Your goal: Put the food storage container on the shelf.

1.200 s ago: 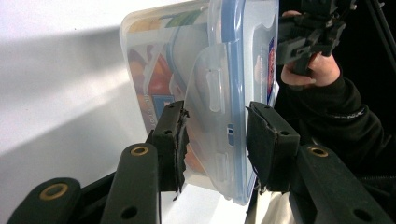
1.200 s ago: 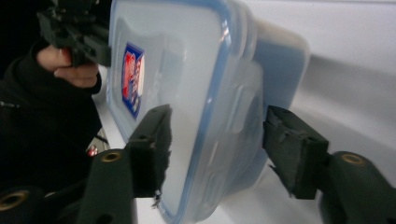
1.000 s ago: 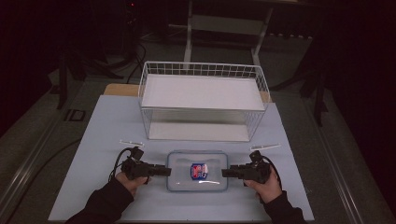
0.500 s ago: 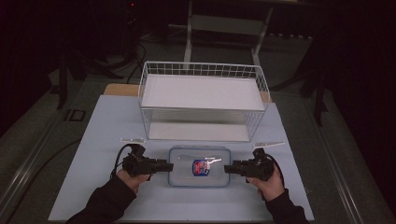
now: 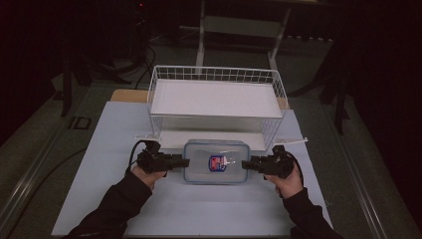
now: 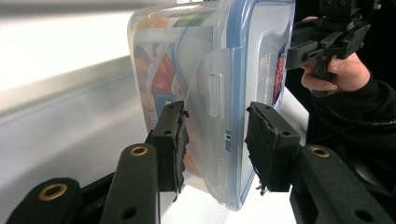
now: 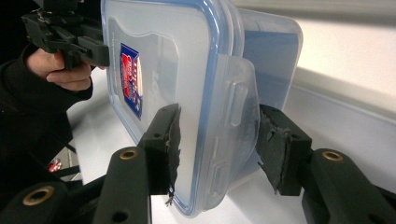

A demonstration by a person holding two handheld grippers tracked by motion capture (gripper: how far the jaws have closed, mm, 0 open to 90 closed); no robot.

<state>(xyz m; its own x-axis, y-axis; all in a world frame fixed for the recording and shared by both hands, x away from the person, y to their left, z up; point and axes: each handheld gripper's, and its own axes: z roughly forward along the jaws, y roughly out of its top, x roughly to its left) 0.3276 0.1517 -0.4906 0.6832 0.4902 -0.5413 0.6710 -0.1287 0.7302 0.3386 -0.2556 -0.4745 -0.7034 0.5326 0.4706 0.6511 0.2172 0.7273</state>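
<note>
a: gripping status?
b: left tool [image 5: 182, 162] clamped on the left end of the clear lidded container [image 5: 216, 162]; right tool [image 5: 248, 165] clamped on its right end.
a: container position?
b: held between both tools above the worktop [image 5: 199, 209], just in front of the white wire basket [image 5: 214, 82].

A dim room surrounds a pale table [image 5: 114, 149]; a grey floor [image 5: 30, 149] flanks it, cables [image 5: 144, 55] trail beyond, and a metal stand [image 5: 239, 25] rises at the far end in shadow.
</note>
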